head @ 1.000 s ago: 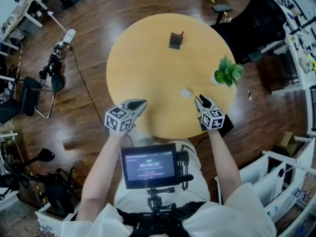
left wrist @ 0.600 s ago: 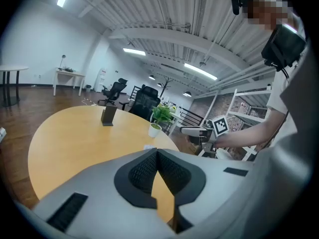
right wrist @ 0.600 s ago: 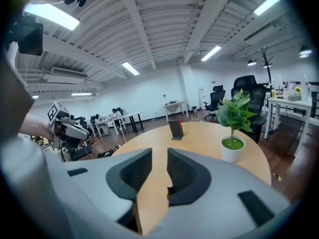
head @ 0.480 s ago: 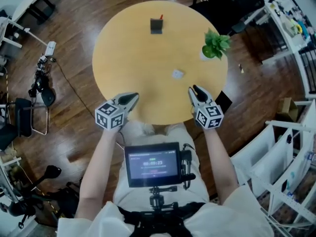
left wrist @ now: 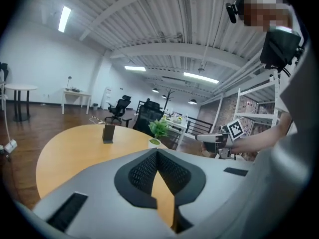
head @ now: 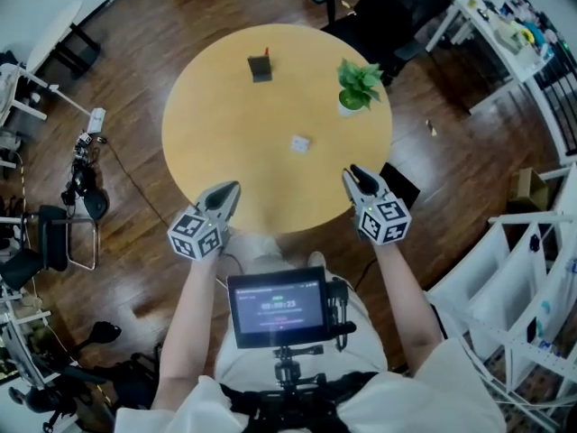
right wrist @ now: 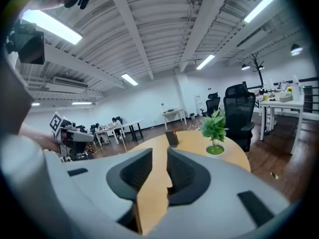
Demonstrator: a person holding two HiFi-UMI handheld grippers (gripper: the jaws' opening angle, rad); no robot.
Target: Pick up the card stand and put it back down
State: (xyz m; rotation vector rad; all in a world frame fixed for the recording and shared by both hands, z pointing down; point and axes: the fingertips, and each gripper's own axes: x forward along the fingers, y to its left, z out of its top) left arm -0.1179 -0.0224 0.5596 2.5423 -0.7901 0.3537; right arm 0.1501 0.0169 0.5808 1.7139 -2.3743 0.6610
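A round surface of smooth, honey-coloured wood (head: 225, 124) is seen from above, set on a floor of dark glossy planks (head: 135, 52). The small, whitish, boxy card stand (head: 300, 142) is found resting near the middle of the surface, touched by neither gripper. Toward the far rim of the surface a dark, upright, slab-like holder with a red tip (head: 261, 68) is stood. At the far right rim a leafy green plant in a round white pot (head: 359, 81) is placed. Both are well apart from the card stand.

The left gripper (head: 232, 188) — grey and smooth-shelled, with a black-and-white marker cube — is held at the near left rim of the surface. Its dark ribbed fingers (left wrist: 138, 172) are brought together at the tips, and nothing is gripped. The right gripper (head: 352, 171) is held at the near right rim. Its fingers (right wrist: 185, 173) have just been closing and are left partly apart, with only bare wood seen through the narrow gap — nothing is held.

Beyond the far rim of the surface black office chairs (head: 383, 12) are parked, and white metal shelving (head: 527, 278) is seen off its right side. A small dark screen (head: 278, 307) is carried at the person's chest, below the near rim.
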